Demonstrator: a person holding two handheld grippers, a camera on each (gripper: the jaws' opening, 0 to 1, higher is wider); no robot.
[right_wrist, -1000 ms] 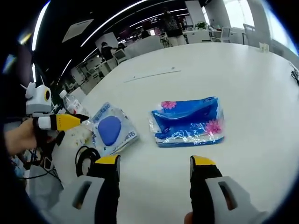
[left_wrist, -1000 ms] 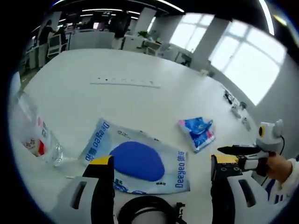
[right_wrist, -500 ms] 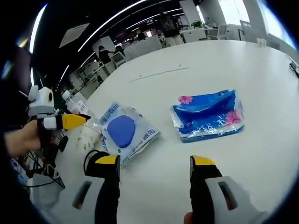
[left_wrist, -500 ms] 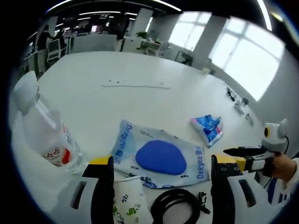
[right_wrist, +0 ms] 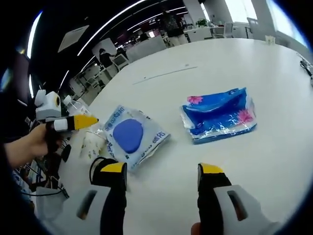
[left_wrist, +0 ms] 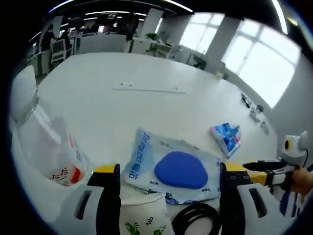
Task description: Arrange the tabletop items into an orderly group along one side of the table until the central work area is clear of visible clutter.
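In the left gripper view a clear water bottle (left_wrist: 49,142) with a red label stands at the left. A white Deeyeo pack with a blue oval (left_wrist: 176,166) lies flat just ahead of my open left gripper (left_wrist: 170,169). A printed paper cup (left_wrist: 144,215) and a coiled black cable (left_wrist: 198,218) sit between its jaws. A blue tissue pack (left_wrist: 227,138) lies further right. My right gripper (right_wrist: 162,170) is open over bare table, with the tissue pack (right_wrist: 220,115) ahead on the right and the Deeyeo pack (right_wrist: 131,136) ahead on the left. The left gripper (right_wrist: 73,122) is held by a hand.
The white table (left_wrist: 122,68) stretches far ahead, with a thin slot strip (left_wrist: 149,89) across its middle. Small items (left_wrist: 254,110) lie at its far right edge. Office desks, chairs and people stand beyond the table. The cable (right_wrist: 98,164) lies by my right gripper's left jaw.
The left gripper view has pulled back, so the bottle, cup and cable now show larger and nearer. The right gripper view has shifted slightly. The items lie where they were.
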